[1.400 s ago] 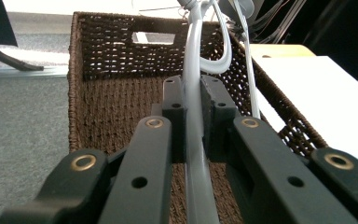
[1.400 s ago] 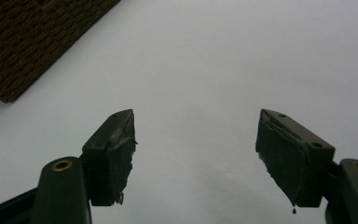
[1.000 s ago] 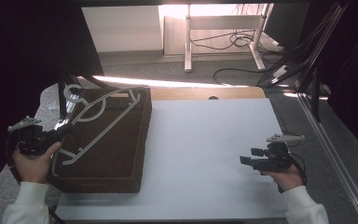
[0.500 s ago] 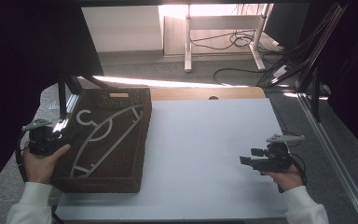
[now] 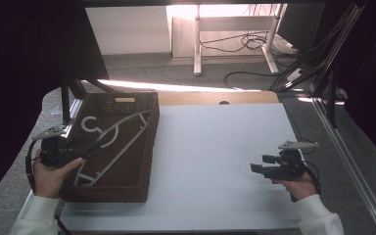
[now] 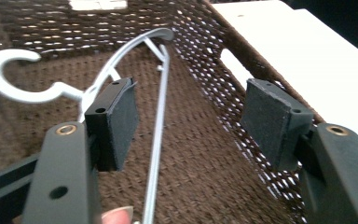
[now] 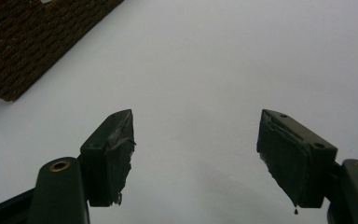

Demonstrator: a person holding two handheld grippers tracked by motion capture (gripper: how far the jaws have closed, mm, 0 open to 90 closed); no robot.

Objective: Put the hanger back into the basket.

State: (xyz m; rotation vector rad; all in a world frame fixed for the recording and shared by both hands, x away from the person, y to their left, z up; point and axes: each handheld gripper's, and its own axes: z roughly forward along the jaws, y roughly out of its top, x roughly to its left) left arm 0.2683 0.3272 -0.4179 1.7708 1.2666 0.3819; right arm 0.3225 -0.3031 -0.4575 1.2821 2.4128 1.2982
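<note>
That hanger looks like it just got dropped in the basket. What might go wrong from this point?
The hanger leans with one end up on the basket wall, so it may slide or tip. The left claw has just been opening, and the hanger's thin bar lies between its pads, untouched. Pulling back carelessly might snag the bar and drag it out. The right claw hangs open over the white table, out of harm's way.

Hanger's point(image 6: 156, 140) lower end cut off

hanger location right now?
High view: the white hanger lies inside the brown wicker basket at table left, hook toward the far end. The left gripper, jaws just opened, sits at it, not pressing.
</note>
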